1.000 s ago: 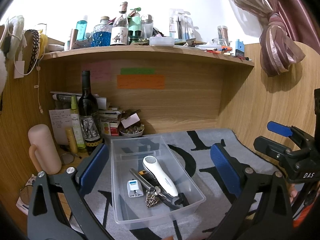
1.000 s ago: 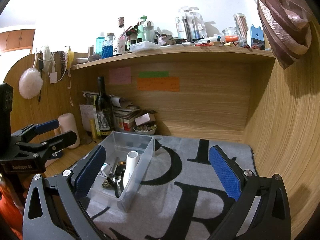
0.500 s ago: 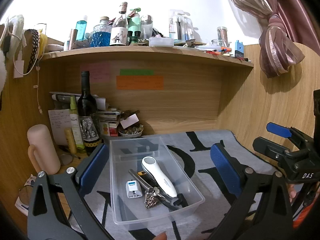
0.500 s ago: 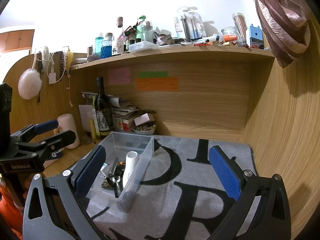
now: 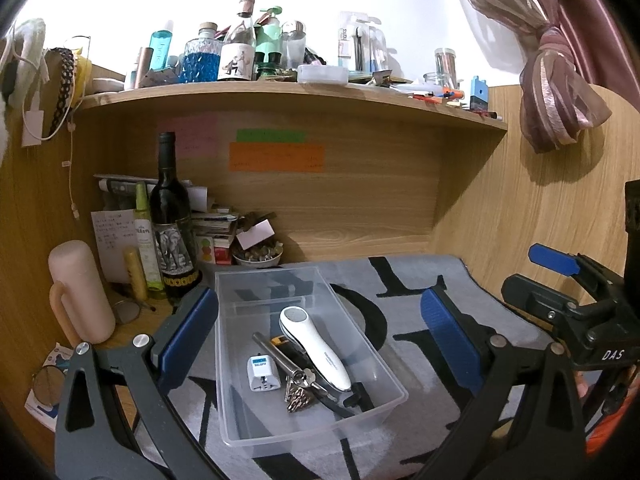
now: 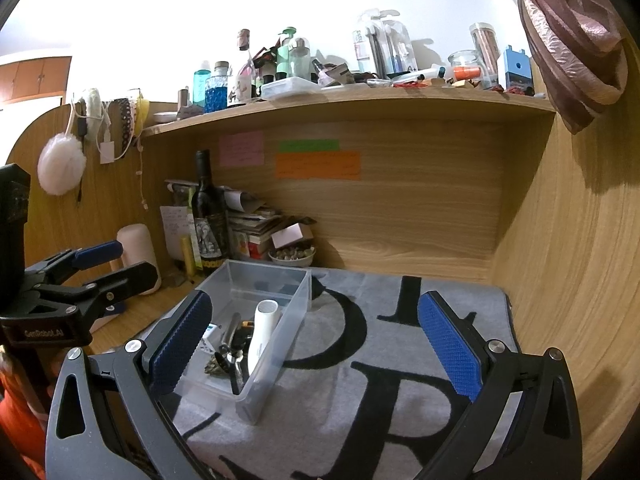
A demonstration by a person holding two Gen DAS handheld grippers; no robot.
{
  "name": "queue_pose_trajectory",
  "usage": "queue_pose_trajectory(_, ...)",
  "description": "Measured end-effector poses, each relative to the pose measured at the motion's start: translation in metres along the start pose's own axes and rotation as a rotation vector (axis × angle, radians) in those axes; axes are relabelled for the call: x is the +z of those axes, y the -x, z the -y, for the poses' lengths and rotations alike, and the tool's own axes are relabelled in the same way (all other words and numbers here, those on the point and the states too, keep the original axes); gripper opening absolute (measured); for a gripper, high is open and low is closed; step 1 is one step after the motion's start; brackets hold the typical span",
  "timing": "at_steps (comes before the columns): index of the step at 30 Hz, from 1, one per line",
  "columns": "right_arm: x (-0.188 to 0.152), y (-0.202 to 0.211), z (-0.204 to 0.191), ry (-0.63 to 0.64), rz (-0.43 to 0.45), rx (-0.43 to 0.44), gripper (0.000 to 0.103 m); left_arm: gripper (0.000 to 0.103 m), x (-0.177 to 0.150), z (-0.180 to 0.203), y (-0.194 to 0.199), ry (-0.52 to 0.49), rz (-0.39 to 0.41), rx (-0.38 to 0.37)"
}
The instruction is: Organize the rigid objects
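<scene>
A clear plastic bin (image 5: 280, 420) sits on a grey mat with black letters (image 6: 380, 380) on the counter, its long axis running from the near edge back toward the wooden back wall. Inside lies a white handheld device (image 5: 316, 350), long axis slanting from the bin's near right corner toward the far left, its round head pointing away. Beside it a slim metal rod (image 5: 276, 354) lies roughly parallel, with a white travel adapter (image 5: 262, 374) to its left and a bunch of keys (image 5: 300, 392) at the rod's near end.

The left gripper (image 5: 320, 344) hangs above the bin with its jaws spread wide and nothing between them. The right gripper (image 6: 316, 344) is over the mat to the right of the bin, jaws likewise released and empty.

Right of the bin the mat is bare up to the side wall. To the left stand a wine bottle (image 5: 170, 224) and a pink cup (image 5: 80, 288), close to the bin's far left corner. A cluttered shelf (image 5: 280, 96) overhangs the back.
</scene>
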State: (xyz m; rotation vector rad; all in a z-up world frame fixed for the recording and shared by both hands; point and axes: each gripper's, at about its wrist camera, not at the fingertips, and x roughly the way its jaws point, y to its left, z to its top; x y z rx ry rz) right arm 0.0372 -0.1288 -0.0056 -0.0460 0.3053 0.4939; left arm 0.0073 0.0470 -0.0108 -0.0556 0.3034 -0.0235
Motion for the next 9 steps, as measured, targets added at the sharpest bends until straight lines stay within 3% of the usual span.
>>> queue_pose_trajectory(9, -0.0022, -0.0046, -0.0026, -0.003, -0.013, 0.002, 0.103, 0.103, -0.0012, -0.0015, -0.0027, 0.003, -0.006, 0.004)
